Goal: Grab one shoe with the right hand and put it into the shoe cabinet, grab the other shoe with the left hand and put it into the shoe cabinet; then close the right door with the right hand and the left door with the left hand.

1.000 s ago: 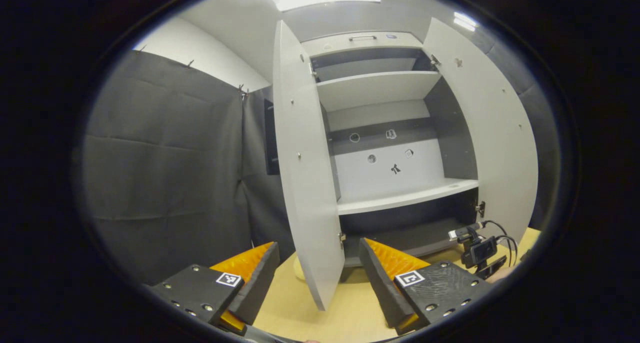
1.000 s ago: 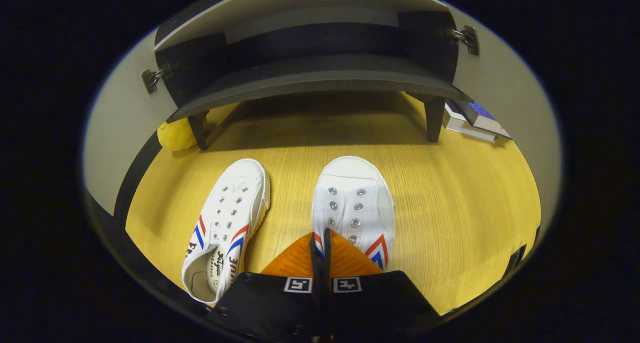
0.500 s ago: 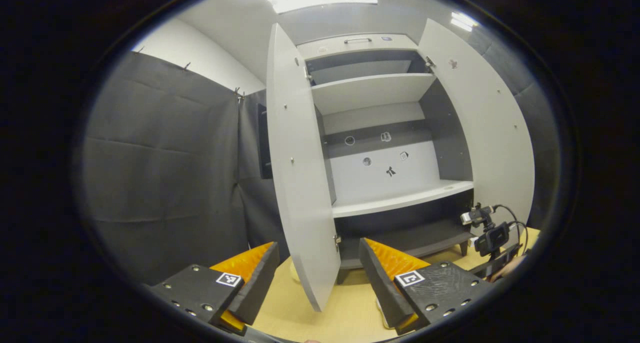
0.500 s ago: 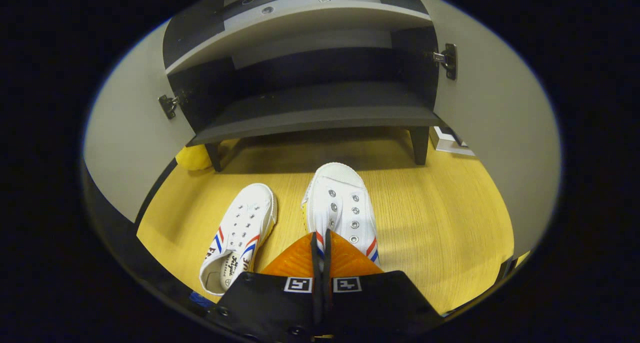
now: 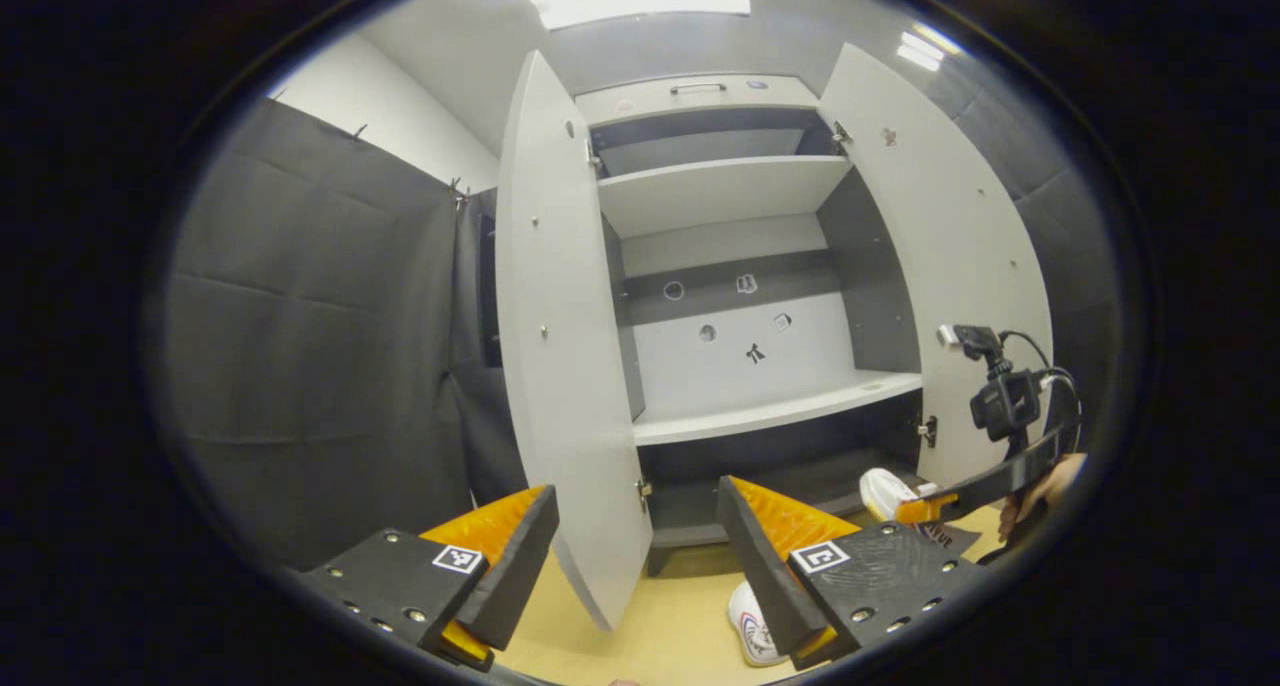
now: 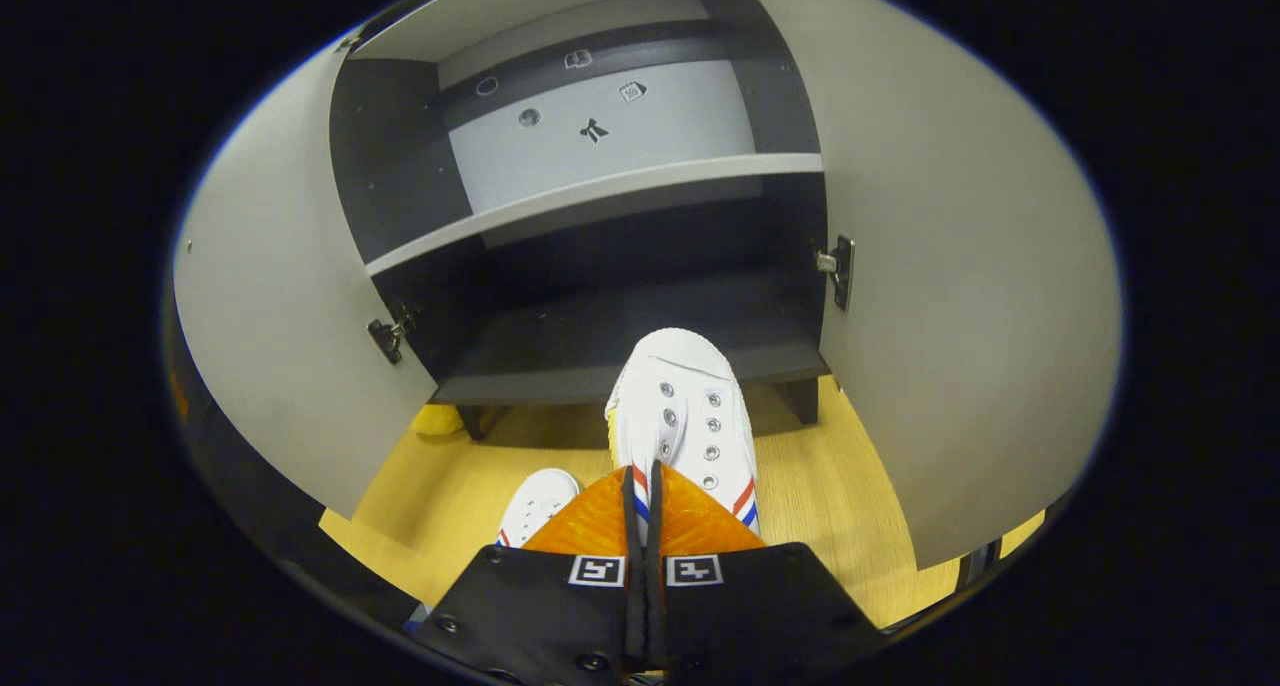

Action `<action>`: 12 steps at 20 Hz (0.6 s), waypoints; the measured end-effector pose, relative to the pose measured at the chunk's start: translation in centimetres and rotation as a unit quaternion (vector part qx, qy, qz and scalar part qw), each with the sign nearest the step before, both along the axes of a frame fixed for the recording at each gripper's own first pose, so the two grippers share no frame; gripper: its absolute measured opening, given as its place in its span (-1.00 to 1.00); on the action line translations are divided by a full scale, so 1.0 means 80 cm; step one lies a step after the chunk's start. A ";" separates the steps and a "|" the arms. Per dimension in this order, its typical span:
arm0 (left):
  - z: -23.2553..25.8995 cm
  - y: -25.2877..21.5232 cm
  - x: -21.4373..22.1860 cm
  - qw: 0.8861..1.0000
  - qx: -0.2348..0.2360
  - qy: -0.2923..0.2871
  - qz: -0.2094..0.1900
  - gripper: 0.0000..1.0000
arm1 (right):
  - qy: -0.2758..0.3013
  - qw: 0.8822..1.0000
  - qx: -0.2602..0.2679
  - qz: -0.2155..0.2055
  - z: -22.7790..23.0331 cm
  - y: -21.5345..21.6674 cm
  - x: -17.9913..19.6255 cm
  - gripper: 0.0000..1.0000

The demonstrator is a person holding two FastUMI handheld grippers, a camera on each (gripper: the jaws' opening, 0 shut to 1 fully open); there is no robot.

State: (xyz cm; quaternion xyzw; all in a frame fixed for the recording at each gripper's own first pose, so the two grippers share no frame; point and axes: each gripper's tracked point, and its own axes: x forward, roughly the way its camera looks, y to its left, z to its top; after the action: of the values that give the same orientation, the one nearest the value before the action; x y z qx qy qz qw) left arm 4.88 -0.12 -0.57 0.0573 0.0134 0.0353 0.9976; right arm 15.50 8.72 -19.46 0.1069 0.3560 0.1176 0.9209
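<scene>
My right gripper (image 6: 640,486) has its two fingers pressed nearly together on the heel edge of a white canvas lace-less shoe with red and blue stripes (image 6: 680,416). I am holding that shoe off the floor, toe pointing forward toward the dark lowest compartment of the grey two-door shoe cabinet (image 6: 600,336), its toe overlapping the front edge of the bottom board. In the left gripper view I see the same gripper (image 5: 915,509) from the side, a hand (image 5: 1040,486) behind it at the right edge, the shoe's white toe (image 5: 885,488) just in front of the cabinet's bottom opening.

My left gripper (image 5: 640,526) stands wide open, fingers well apart, holding nothing and touching nothing; it points up at the cabinet (image 5: 740,266) from low over the floor.

I count two shoes: the one I hold, and a second matching white shoe (image 6: 535,506) lying on the yellow wood-grain floor (image 6: 440,486) to the left of my right gripper; its end also shows between my left fingers (image 5: 750,621). I count two cabinet doors, both swung open: the pale grey left door (image 5: 560,346) and the pale grey right door (image 5: 950,266). Inside I count two pale shelves (image 5: 760,416) above the dark bottom board. A small yellow object (image 6: 440,421) sits on the floor by the cabinet's left leg; I cannot tell what it is.
</scene>
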 end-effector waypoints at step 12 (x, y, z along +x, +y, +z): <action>0.000 -0.010 0.022 1.000 -0.009 -0.006 -0.012 0.87 | -0.124 0.992 0.032 0.015 0.151 0.019 0.074 -0.98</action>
State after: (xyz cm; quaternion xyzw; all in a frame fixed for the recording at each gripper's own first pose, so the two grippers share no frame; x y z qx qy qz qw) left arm 6.65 -0.92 -0.58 0.0484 0.0069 0.0234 0.9985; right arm 21.38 10.22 -7.39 0.1153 0.2367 0.1554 0.9521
